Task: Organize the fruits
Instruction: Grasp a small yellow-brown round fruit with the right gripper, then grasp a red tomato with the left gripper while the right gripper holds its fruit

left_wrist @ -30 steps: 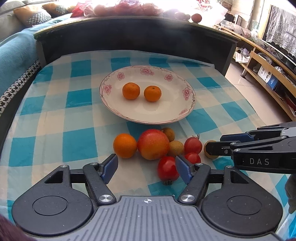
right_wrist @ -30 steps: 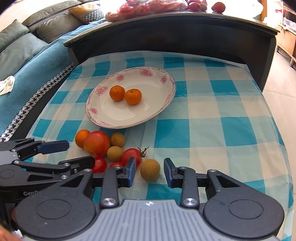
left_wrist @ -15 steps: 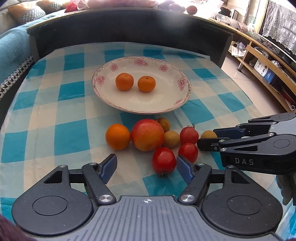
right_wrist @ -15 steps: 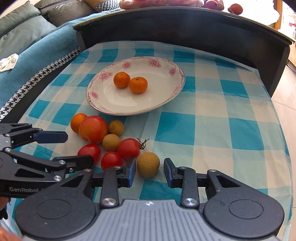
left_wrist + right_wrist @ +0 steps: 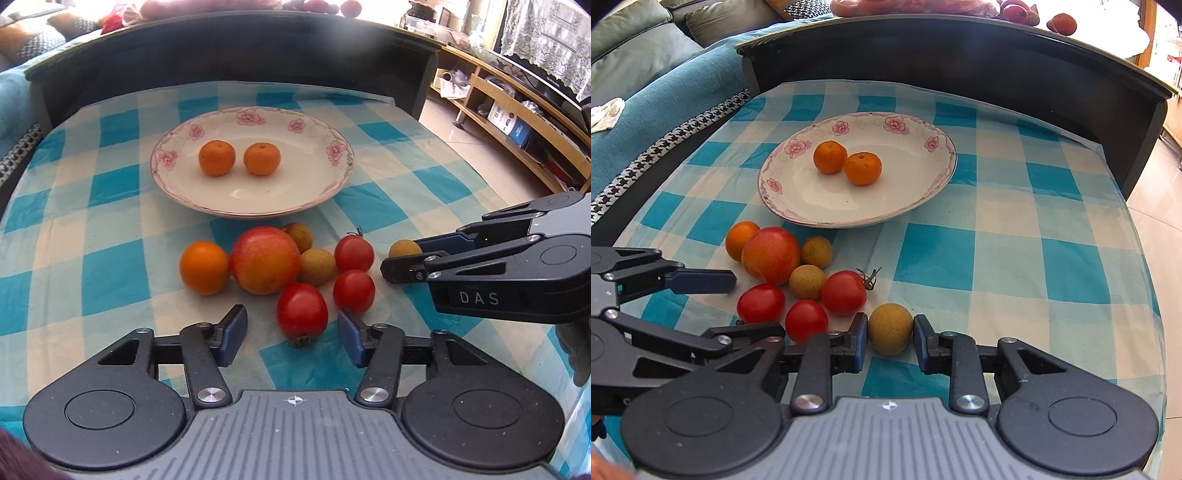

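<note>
Longan (image 5: 889,328) between the closed right tongs (image 5: 890,338)

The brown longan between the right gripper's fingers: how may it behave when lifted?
The longan is round and small, so it could roll or pop out of the right gripper, whose flat pads meet only its sides. Its skin looks matte, probably not slippery. It is likely light.

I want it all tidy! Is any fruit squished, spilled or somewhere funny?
Nothing looks squished or spilled. Two oranges sit on the plate; the other fruits lie in a loose cluster on the tablecloth beside it, waiting to be sorted.
</note>
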A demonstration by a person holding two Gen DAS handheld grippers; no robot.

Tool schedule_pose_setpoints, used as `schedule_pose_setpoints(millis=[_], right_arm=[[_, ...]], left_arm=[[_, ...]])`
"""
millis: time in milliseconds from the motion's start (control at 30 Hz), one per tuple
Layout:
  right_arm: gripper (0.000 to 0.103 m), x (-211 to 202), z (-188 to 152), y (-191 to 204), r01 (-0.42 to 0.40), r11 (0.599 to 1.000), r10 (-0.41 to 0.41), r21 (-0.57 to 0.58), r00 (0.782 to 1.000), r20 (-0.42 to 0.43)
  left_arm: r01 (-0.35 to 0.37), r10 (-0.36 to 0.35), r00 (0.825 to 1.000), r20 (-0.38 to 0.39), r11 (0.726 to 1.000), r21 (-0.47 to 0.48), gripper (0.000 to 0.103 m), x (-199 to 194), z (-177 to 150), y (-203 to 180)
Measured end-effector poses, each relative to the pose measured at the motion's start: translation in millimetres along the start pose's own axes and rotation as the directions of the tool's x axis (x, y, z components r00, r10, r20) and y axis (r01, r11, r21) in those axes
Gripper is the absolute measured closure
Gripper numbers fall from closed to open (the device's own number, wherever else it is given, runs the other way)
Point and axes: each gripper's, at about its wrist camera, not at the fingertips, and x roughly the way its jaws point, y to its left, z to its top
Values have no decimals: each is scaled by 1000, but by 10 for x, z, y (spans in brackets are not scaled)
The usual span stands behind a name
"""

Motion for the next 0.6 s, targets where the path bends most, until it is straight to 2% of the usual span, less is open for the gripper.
schedule_pose_setpoints(millis=[600], right_arm=[[74,-25,-32,-29,0,1000,0,5,1000,-5]], left_arm=[[-7,6,1000,8,1000,22,65,15,3,-83]])
